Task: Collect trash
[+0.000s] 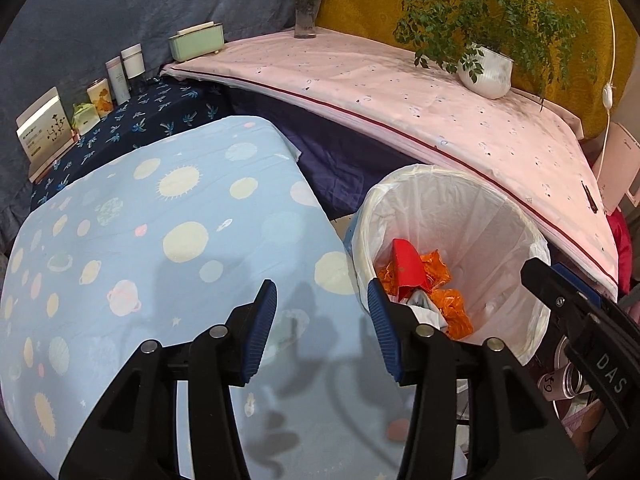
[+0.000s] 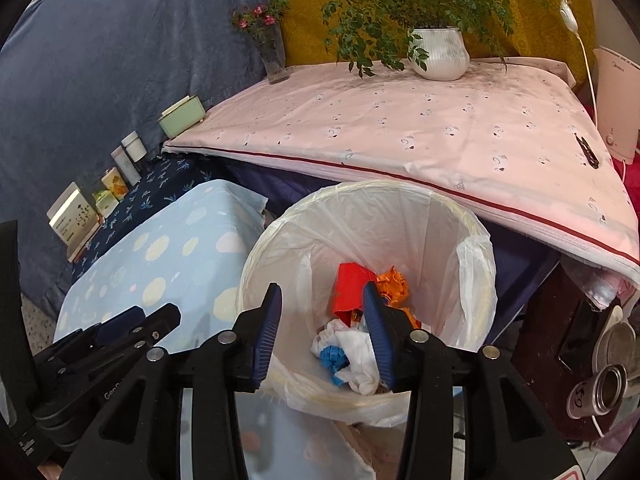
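Bin (image 2: pixel 472 256) rim beside blue tablecloth (image 1: pixel 140 240)

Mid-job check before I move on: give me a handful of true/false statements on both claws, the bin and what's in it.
1. The right claw is open and holds nothing. True.
2. The left claw grips an orange wrapper. False: it is open and empty, over the edge of the blue planet-print cloth.
3. The trash bin has a white liner. True.
4. The bin is empty. False: a red piece, orange wrappers and white crumpled paper lie inside.
5. The potted plant stands on the pink cloth. True.
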`<state>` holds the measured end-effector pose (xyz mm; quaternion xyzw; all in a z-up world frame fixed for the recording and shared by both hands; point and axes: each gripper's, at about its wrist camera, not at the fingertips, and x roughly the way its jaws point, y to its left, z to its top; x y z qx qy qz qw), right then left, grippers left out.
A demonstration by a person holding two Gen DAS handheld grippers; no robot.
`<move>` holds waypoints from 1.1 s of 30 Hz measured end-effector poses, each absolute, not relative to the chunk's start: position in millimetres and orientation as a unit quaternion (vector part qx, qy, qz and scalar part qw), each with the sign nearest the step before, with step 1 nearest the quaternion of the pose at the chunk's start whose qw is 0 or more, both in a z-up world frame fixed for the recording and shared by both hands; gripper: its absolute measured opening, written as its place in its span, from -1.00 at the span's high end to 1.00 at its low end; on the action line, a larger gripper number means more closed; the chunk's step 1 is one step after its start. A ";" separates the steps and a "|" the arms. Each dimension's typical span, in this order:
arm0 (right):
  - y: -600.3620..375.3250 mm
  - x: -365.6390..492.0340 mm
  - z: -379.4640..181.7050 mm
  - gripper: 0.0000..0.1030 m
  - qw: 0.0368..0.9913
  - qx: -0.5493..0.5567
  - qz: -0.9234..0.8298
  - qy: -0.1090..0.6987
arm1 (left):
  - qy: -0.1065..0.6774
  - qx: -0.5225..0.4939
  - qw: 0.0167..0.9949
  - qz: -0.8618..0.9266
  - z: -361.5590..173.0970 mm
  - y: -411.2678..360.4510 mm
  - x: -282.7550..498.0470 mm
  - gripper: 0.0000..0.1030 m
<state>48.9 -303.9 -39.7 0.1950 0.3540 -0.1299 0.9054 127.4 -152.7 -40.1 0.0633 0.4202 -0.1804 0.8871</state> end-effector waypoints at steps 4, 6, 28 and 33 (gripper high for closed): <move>-299.0 40.8 -39.0 0.04 0.905 0.185 -0.133 0.358 | 0.418 0.067 0.889 -0.177 -40.7 -149.4 119.8 -0.02; -296.0 36.8 -38.1 0.03 0.906 0.174 -0.138 0.361 | 0.418 0.066 0.888 -0.177 -40.6 -146.9 115.9 -0.03; -274.2 -0.1 -36.8 -0.38 0.904 0.125 -0.149 0.380 | 0.401 0.089 0.899 -0.153 -34.9 -120.1 76.7 -0.52; -271.7 -6.5 -35.4 -0.47 0.905 0.119 -0.150 0.381 | 0.400 0.095 0.899 -0.149 -35.9 -118.7 68.4 -0.61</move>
